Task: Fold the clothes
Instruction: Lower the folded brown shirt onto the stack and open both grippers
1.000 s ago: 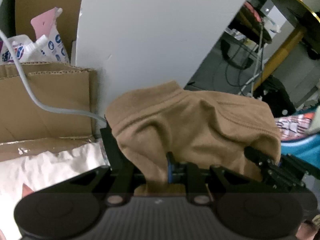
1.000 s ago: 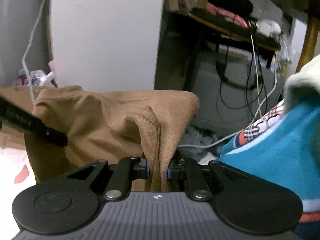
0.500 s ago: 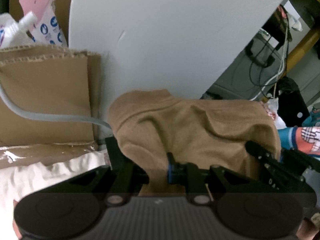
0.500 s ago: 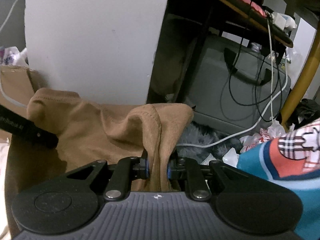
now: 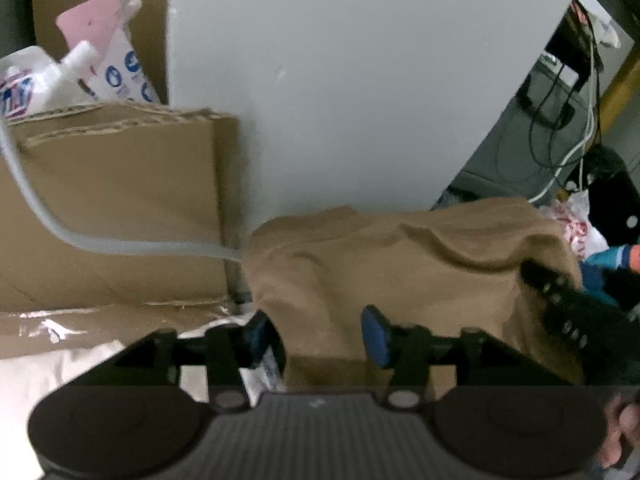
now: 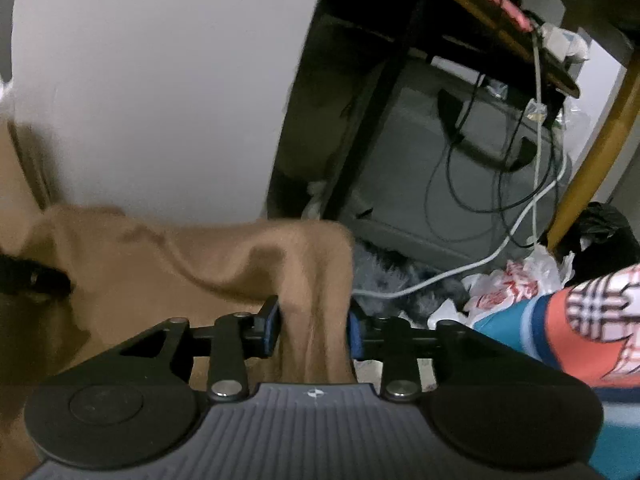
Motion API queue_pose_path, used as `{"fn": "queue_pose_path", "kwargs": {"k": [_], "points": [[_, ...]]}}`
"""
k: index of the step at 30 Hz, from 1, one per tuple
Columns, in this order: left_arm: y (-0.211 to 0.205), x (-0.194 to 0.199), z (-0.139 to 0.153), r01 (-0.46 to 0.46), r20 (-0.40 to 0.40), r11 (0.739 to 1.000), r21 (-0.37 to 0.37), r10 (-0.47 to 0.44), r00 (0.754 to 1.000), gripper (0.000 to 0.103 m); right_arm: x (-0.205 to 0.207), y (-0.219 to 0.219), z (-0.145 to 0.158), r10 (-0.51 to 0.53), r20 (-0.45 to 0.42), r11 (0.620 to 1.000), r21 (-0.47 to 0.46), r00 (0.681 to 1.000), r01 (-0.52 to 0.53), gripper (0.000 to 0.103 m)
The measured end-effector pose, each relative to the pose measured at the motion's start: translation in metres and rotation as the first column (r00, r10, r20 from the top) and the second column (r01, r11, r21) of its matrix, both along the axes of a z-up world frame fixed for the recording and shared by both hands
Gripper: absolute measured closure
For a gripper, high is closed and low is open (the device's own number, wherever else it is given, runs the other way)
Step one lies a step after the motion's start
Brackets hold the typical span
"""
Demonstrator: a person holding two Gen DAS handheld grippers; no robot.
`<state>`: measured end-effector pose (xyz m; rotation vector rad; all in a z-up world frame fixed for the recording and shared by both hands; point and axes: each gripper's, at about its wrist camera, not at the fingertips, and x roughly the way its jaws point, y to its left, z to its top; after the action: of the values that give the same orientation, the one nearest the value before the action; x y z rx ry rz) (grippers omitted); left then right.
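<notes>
Both grips on the tan garment (image 5: 400, 264) are released since a second ago. The left hand-held gripper (image 5: 316, 334) and right hand-held gripper (image 6: 312, 326) are opening, cloth slack between their jaws. The garment lies heaped mid-frame, against the white panel (image 5: 340, 80). Judgement: fold placed.

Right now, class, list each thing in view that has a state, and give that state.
Left claw: jaws opening, tan garment between them.
Right claw: jaws opening, tan fold between them.
Tan garment: bunched, unfolded.
Cardboard box: flaps open.
</notes>
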<state>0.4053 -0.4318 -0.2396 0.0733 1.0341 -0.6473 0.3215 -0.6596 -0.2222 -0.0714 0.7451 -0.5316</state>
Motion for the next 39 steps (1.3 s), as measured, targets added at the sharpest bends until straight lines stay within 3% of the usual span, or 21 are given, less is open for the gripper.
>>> {"fn": "queue_pose_path", "kwargs": {"k": [3, 9, 11, 13, 16, 24, 31, 35, 39], "points": [[0.012, -0.003, 0.011, -0.032, -0.006, 0.999, -0.006, 0.032, 0.999, 0.047, -0.006, 0.003, 0.021, -0.012, 0.062, 0.999, -0.039, 0.998, 0.015, 0.043], [0.026, -0.019, 0.038, -0.037, 0.087, 0.999, -0.027, 0.039, 0.995, 0.052, -0.022, 0.003, 0.037, 0.003, 0.137, 0.999, 0.053, 0.991, -0.01, 0.045], [0.03, -0.024, 0.045, -0.027, 0.118, 0.999, -0.023, 0.03, 0.993, 0.068, -0.027, 0.004, 0.029, 0.01, 0.124, 0.997, 0.075, 0.992, -0.019, 0.063], [0.028, -0.027, 0.049, -0.007, 0.145, 1.0, -0.019, 0.009, 0.989, 0.076, -0.028, 0.003, 0.015, 0.02, 0.09, 0.993, 0.11, 0.996, -0.03, 0.077], [0.02, -0.022, 0.042, 0.035, 0.118, 0.999, -0.031, -0.031, 0.993, 0.082, -0.028, 0.005, -0.006, 0.029, 0.05, 0.99, 0.134, 0.998, -0.036, 0.078], [0.002, -0.005, -0.006, 0.0, 0.062, 1.0, 0.018, -0.001, 0.998, 0.082, -0.012, -0.016, -0.041, -0.037, 0.025, 0.971, 0.237, 0.999, 0.03, 0.078], [0.002, 0.009, -0.031, 0.001, 0.051, 1.0, 0.018, -0.002, 0.999, 0.08, 0.013, -0.031, -0.046, -0.073, 0.045, 0.977, 0.205, 0.996, 0.062, 0.079], [0.002, 0.014, -0.019, -0.011, 0.097, 1.0, 0.0, 0.011, 0.995, 0.081, 0.025, -0.04, -0.04, -0.105, 0.067, 0.979, 0.182, 0.992, 0.091, 0.079], [-0.006, 0.028, -0.008, -0.021, 0.095, 1.0, 0.016, 0.019, 0.995, 0.081, 0.033, -0.049, -0.033, -0.137, 0.063, 0.97, 0.21, 0.989, 0.121, 0.079]]}}
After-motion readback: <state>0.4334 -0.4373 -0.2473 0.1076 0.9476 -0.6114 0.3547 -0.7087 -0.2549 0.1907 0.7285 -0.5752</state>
